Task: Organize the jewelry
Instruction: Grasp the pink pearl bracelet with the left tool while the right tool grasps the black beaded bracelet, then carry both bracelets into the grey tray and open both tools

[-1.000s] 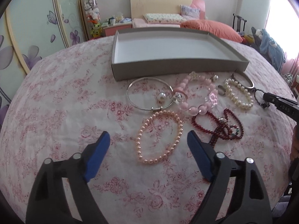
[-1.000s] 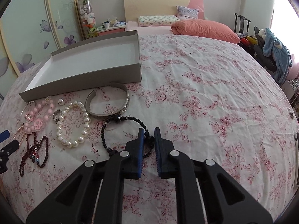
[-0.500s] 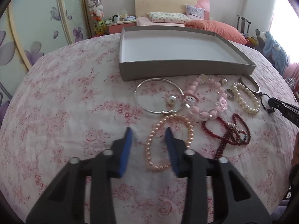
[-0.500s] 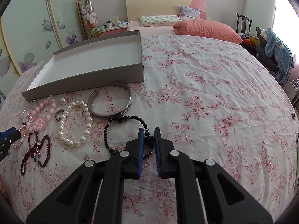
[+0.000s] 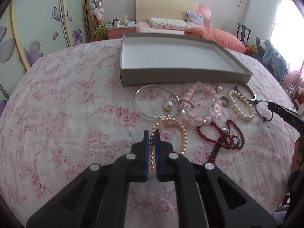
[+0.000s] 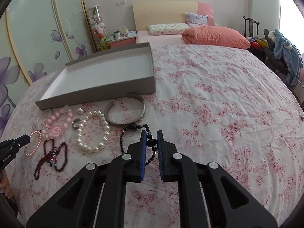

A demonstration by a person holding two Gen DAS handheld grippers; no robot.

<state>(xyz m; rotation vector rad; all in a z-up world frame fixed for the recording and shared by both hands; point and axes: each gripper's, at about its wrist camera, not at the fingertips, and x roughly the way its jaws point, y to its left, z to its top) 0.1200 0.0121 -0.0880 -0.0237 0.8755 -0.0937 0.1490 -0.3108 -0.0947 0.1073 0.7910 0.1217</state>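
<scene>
Several bracelets lie on the floral bedspread in front of an empty grey box (image 5: 178,77). My left gripper (image 5: 151,133) is shut on the left side of the pink pearl bracelet (image 5: 182,133), which rests on the cloth. My right gripper (image 6: 151,133) is shut on the black bead bracelet (image 6: 133,128), gripping a large bead, the strand partly lifted. The box also shows in the right wrist view (image 6: 95,95). The right gripper's tip shows at the right of the left wrist view (image 5: 285,114).
A thin silver bangle (image 5: 154,102), pink bead bracelet (image 5: 201,102), white pearl bracelet (image 6: 93,131), dark red bead strands (image 5: 222,138), a ring (image 6: 76,122) and a silver cuff (image 6: 127,112) lie around. Pillows (image 6: 214,35) sit beyond.
My left gripper moved forward and closed on the pink pearl bracelet. My right gripper stayed shut on the black bracelet and has pulled it up a little.
</scene>
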